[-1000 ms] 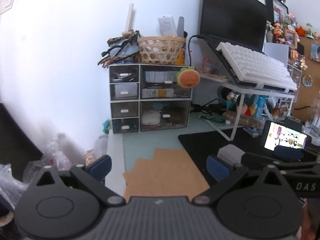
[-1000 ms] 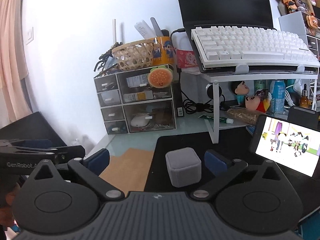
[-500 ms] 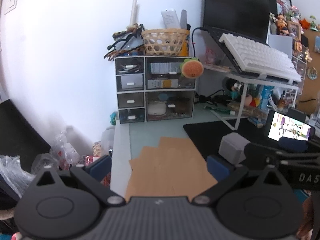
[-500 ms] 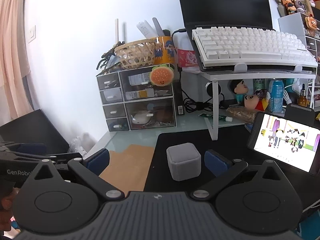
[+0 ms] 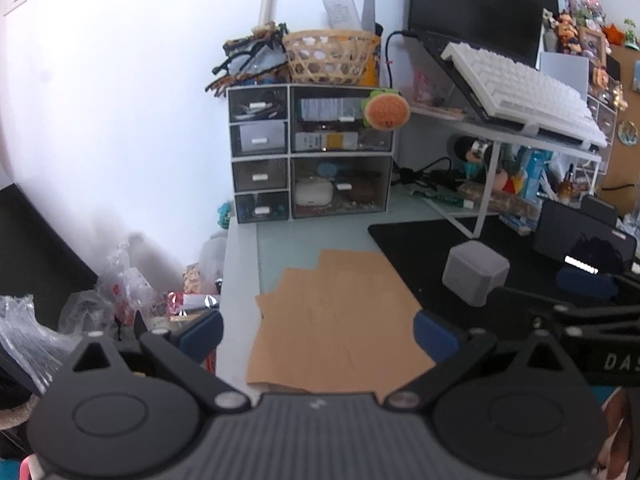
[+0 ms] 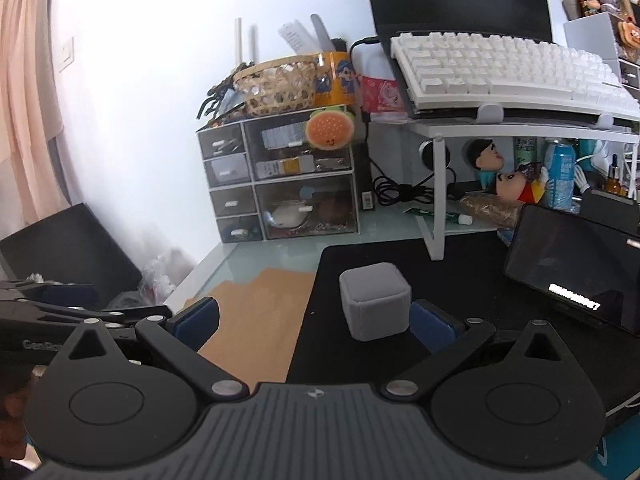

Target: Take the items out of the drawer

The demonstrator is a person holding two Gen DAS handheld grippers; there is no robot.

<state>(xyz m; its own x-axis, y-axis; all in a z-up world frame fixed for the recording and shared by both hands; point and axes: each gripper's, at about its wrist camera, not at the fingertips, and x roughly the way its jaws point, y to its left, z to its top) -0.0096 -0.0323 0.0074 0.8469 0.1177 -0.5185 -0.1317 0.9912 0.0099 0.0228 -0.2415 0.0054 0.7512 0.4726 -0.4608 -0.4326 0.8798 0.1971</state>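
Two grippers are hovering low over the desk, both with jaws spread wide and gripping nothing. Left gripper [image 5: 316,330] is pointing over the brown paper [image 5: 332,312] toward the drawer unit [image 5: 310,152] at 12 o'clock, well apart from it. All drawers are looking closed, items showing through clear fronts. Right gripper [image 6: 314,316] is sitting level, the grey box [image 6: 375,300] just beside its right pad at about 1 o'clock; drawer unit at 11 o'clock in that view. Likely staging: both are standing off, open, lining up for a handle pull. No drawer contact yet.
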